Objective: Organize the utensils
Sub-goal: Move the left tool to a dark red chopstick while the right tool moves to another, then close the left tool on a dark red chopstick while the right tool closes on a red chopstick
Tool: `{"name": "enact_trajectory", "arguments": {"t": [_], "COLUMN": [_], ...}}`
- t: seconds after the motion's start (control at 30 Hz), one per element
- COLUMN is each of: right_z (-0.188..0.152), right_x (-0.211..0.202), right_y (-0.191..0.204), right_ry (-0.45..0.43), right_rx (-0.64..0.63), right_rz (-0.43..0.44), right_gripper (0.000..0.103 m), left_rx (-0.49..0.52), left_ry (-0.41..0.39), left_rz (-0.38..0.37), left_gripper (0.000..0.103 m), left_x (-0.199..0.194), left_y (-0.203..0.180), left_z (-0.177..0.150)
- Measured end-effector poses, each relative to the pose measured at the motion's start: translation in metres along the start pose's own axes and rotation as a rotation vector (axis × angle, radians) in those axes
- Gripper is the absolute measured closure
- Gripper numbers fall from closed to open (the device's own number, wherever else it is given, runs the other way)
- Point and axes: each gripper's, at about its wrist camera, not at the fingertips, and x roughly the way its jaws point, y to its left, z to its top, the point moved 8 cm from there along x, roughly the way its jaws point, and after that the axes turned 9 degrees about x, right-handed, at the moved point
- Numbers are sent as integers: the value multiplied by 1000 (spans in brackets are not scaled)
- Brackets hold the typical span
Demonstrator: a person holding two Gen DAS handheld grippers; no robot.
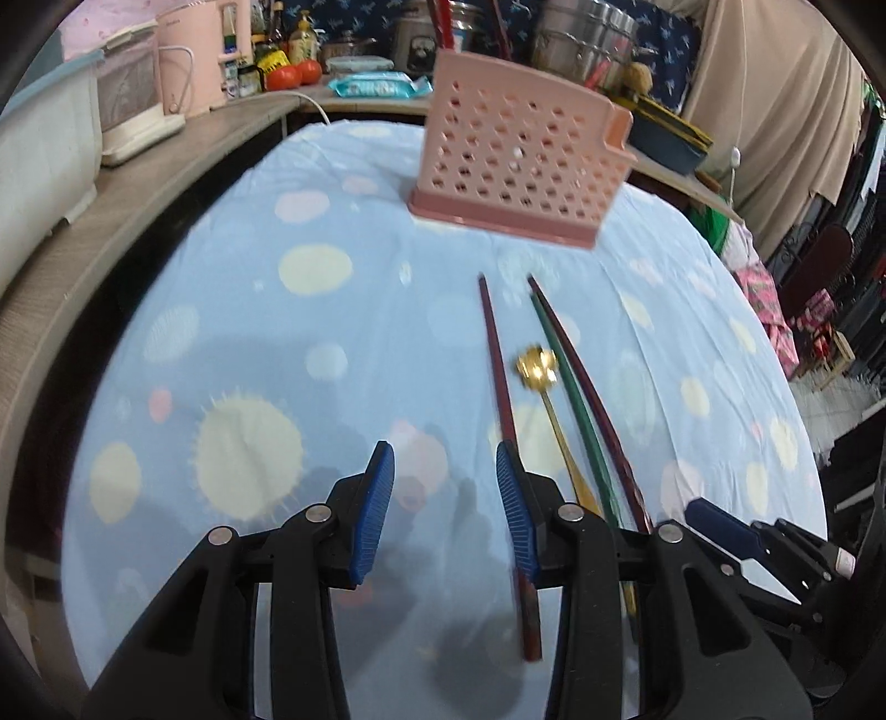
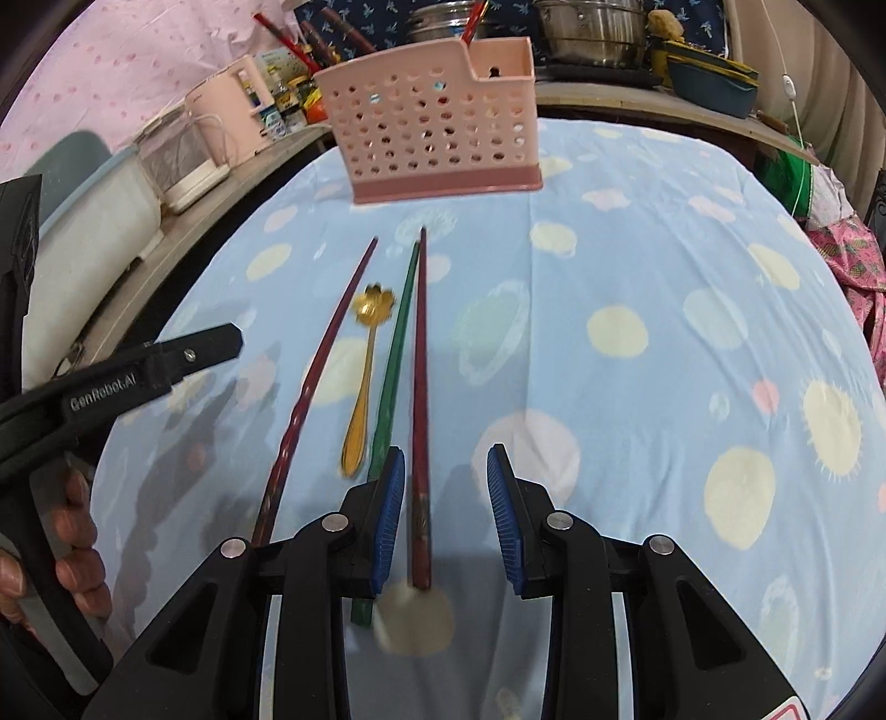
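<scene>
A pink perforated utensil holder point(image 1: 515, 160) point(image 2: 437, 133) stands at the far side of the blue cloth. Before it lie a dark red chopstick point(image 1: 498, 382) point(image 2: 326, 360), a gold flower spoon point(image 1: 545, 382) point(image 2: 368, 354), a green chopstick point(image 1: 576, 404) point(image 2: 396, 343) and another dark red chopstick point(image 1: 587, 399) point(image 2: 420, 360). My left gripper point(image 1: 446, 487) is open, its right finger by the left red chopstick's near end. My right gripper point(image 2: 446, 498) is open, with the right red chopstick's near end between its jaws, beside the left pad.
A counter on the left holds a pink kettle point(image 1: 194, 55) point(image 2: 232, 105), white appliances and bottles. Steel pots point(image 2: 592, 27) and a blue dish point(image 2: 709, 77) stand on the shelf behind the holder. The left gripper's body point(image 2: 111, 382) sits left of the utensils.
</scene>
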Motion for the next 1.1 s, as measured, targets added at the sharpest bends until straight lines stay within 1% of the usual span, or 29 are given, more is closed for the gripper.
{"name": "enact_trajectory", "arguments": {"t": [0.23, 0.3, 0.37, 0.57, 0.73, 1.0, 1.1], "right_z": [-17, -19, -21, -24, -27, -29, -30], "right_x": [3, 3, 3, 3, 2, 0, -1], "right_y": [5, 6, 6, 4, 0, -2, -3], "right_ry": [30, 35, 36, 35, 29, 26, 26], "right_rx": [-19, -26, -32, -35, -39, -37, -33], "right_rz": [1, -3, -6, -20, -34, -36, -33], "right_gripper": [76, 80, 81, 88, 95, 96, 96], "left_rx": [34, 40, 50, 78, 83, 93, 98], "left_ry": [55, 63, 64, 83, 83, 78, 72], "left_rz": [-44, -52, -56, -70, -75, -82, -75], "left_gripper": [65, 64, 60, 59, 57, 58, 63], "left_x": [4, 5, 4, 5, 4, 3, 3], "left_y": [-18, -22, -25, -35, -36, -38, -37], "left_z": [-28, -32, -35, -44, -48, -52, -53]}}
